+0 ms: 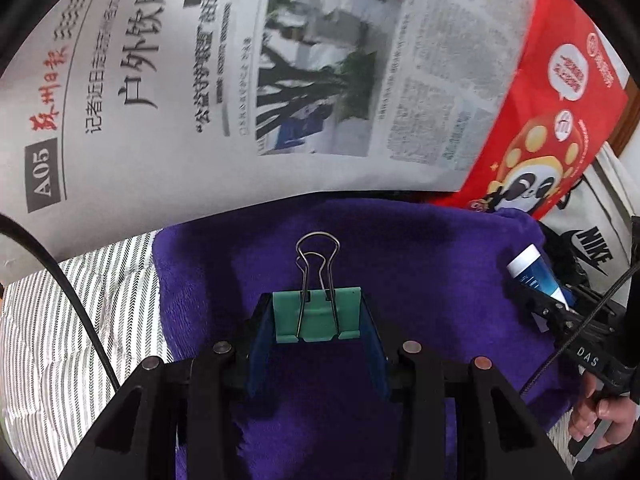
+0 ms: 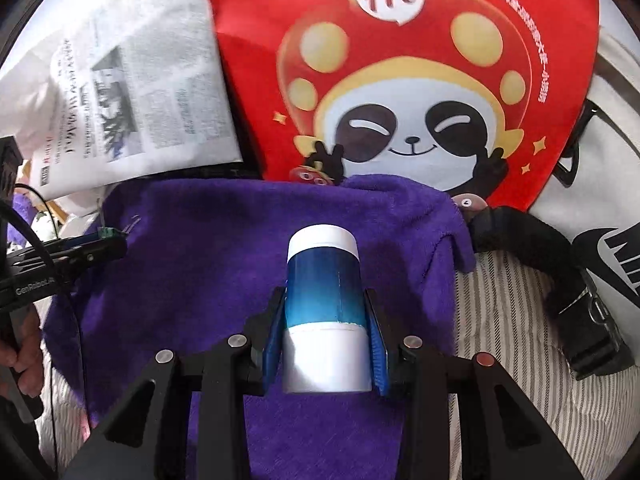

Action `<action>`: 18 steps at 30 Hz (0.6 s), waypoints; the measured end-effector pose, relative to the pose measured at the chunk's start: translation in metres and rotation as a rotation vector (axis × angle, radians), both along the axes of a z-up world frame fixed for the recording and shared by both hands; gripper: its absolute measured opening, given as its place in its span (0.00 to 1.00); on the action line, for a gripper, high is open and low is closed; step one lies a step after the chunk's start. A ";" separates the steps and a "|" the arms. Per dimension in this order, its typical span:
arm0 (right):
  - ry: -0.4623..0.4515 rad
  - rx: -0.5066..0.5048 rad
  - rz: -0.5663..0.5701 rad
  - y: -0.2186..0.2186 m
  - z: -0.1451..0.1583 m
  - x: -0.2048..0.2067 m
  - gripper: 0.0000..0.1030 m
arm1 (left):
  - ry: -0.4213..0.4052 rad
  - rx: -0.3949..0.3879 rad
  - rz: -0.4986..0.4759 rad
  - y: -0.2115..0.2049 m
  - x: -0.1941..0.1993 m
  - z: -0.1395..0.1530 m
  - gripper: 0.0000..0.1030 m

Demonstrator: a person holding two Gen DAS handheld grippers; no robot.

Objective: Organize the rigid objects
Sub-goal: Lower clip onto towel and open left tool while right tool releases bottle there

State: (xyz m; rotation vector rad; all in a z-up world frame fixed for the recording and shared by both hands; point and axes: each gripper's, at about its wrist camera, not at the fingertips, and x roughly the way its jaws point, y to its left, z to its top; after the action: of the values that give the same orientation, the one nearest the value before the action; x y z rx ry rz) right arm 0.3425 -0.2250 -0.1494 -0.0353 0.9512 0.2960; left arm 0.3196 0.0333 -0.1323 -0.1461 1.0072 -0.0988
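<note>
Both grippers are loaded — left gripper (image 1: 318, 316) clamps the green binder clip (image 1: 318, 314), right gripper (image 2: 324, 332) the blue-and-white bottle (image 2: 322, 304) — and release onto the soft purple towel (image 1: 420, 248) toward 12 o'clock may let the bottle roll.

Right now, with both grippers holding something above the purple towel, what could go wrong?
1. The left gripper holds the green binder clip only near the tips of its jaws, so the clip may twist or slip out.
2. The right gripper grips a smooth round blue and white bottle, which could slide out forward.
3. The purple towel is soft and rumpled, so the bottle might roll once set down.
</note>
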 end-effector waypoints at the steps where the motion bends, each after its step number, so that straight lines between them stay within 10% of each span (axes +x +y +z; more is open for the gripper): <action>1: 0.008 -0.002 -0.007 -0.001 -0.001 0.002 0.36 | 0.004 0.007 -0.001 0.000 0.002 -0.002 0.39; 18: 0.083 -0.028 -0.014 -0.006 -0.017 0.007 0.37 | 0.062 0.129 -0.025 -0.033 0.021 -0.018 0.39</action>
State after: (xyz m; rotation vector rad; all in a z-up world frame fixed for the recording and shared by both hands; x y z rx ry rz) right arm 0.3494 -0.2306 -0.1661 -0.0422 1.0372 0.2730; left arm 0.3410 0.0002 -0.1508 -0.0182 1.0742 -0.0523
